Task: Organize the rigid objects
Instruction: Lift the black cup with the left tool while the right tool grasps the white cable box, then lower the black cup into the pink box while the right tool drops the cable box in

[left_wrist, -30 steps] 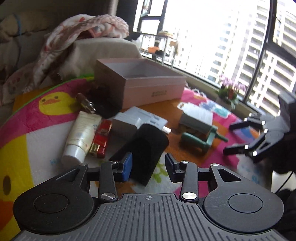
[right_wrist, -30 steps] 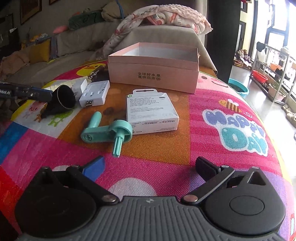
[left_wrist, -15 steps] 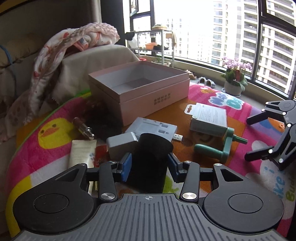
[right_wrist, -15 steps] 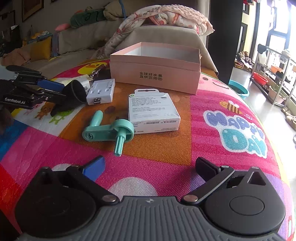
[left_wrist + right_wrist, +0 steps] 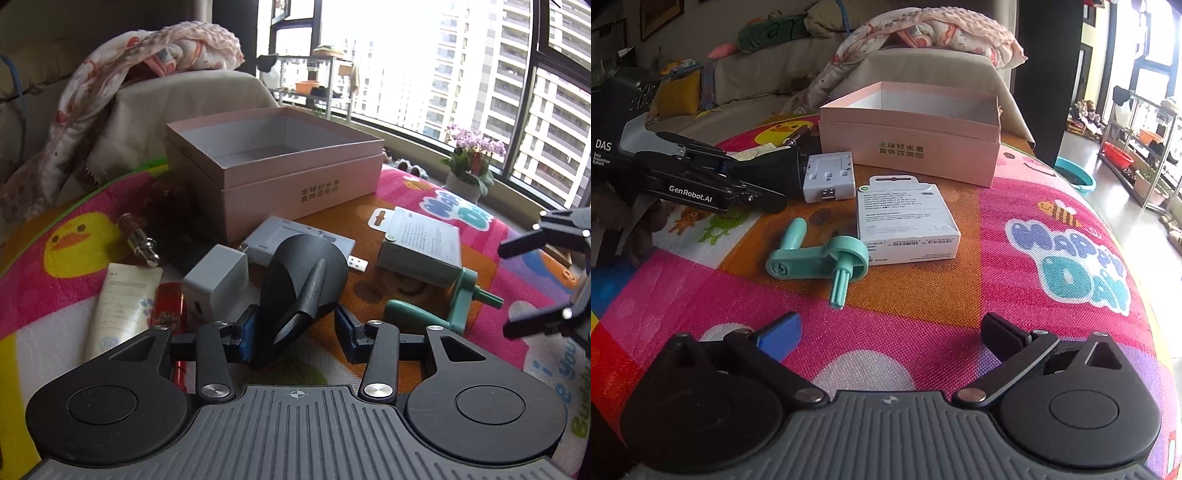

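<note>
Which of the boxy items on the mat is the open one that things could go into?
The pink cardboard box, farthest back: its top is off and its white inside shows. The white retail package and grey adapter are closed.

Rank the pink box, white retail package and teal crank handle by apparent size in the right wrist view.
1. pink box
2. white retail package
3. teal crank handle

The handle lies nearest the camera yet looks smallest.
</note>
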Tool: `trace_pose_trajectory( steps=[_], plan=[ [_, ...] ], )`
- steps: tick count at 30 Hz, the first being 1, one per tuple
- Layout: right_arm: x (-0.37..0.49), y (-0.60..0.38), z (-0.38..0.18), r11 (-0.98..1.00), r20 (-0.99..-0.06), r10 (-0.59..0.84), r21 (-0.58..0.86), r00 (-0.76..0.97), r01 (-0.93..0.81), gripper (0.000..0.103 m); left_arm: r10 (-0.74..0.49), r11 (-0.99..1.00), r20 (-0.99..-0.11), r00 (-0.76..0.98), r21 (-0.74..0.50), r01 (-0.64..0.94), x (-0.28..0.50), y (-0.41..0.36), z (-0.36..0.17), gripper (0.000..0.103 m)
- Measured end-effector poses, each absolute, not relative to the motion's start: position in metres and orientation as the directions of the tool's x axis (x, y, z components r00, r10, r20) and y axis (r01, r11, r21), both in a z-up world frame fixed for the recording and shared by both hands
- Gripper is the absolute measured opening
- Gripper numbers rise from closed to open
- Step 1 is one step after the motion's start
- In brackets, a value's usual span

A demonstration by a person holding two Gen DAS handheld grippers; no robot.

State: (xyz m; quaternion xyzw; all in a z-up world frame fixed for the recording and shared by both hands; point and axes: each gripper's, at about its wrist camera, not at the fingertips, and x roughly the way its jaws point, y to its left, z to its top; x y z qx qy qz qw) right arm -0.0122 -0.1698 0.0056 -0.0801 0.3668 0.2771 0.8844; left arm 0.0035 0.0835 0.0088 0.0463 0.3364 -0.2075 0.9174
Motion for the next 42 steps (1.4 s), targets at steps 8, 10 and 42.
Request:
trace_pose_trajectory(
  steps=[8, 10, 42],
  plan=[
    [0.038, -0.143, 0.028, 0.848, -0.660, 0.389, -0.016, 0.642, -0.530, 0.102, -0.343, 0.919, -0.601, 0.722, -0.057, 0.389, -0.044, 0.071, 0.012, 0.048],
    [0.052, -0.133, 0.020, 0.851, -0.683, 0.369, -0.025, 0.630, -0.525, 0.097, -0.347, 0.918, -0.584, 0.734, -0.054, 0.392, -0.051, 0.068, 0.016, 0.048],
    [0.106, -0.134, 0.134, 0.902, -0.383, 0.380, -0.047, 0.842, -0.429, 0.085, -0.352, 0.933, -0.463, 0.813, -0.246, 0.264, 0.168, 0.073, 0.129, 0.047]
  ],
)
